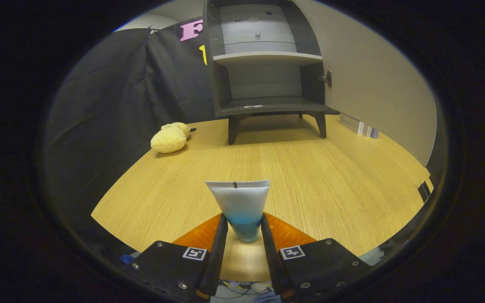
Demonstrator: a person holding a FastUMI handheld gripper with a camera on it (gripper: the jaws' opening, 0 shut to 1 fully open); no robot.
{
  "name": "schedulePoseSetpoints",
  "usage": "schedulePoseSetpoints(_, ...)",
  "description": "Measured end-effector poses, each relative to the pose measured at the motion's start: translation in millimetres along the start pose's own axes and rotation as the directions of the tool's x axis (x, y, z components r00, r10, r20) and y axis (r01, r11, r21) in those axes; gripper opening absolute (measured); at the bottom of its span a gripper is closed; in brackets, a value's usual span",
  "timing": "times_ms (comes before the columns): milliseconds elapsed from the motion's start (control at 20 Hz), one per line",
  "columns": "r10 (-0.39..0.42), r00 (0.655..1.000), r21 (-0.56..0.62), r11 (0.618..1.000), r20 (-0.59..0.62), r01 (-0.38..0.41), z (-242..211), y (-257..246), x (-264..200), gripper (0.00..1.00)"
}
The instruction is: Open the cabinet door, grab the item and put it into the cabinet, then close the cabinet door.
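Note:
A white tube with a blue lower end (241,206) stands upright between my fingers, its flat crimped end pointing up. My gripper (243,225) is shut on the tube, both dark fingers (219,235) pressing on its blue part above the wooden table (310,176). Beyond the fingers, at the far side of the table, stands a dark grey cabinet (263,75) on short legs. Its pale door (373,84) is swung wide open to the right on a hinge (326,78). Inside are a light middle shelf (267,58) and a bare bottom shelf (267,104).
A yellow plush toy (170,138) lies on the table left of the cabinet, near the black cloth wall (120,92). A few small boxes (358,125) sit by the foot of the open door. The table's right edge carries a small dark fitting (423,191).

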State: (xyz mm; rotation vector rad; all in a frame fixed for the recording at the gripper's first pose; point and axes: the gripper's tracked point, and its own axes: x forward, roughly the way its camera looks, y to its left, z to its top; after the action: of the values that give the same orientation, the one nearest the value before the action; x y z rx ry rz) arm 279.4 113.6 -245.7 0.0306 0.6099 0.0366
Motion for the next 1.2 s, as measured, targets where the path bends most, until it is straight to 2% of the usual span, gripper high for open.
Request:
schedulePoseSetpoints(500, -0.014, 0.99, 0.002, 1.0, 0.141, 0.014, 119.4, -28.7, -30.5, 0.49)
schedulePoseSetpoints(850, -0.019, 0.965, -0.009, 1.0, 0.261, 0.022, 216.8, -44.2, -49.3, 0.49)
schedulePoseSetpoints(1200, -0.006, 0.943, -0.019, 1.0, 0.333, 0.013, 295.1, -51.6, -56.0, 0.49)
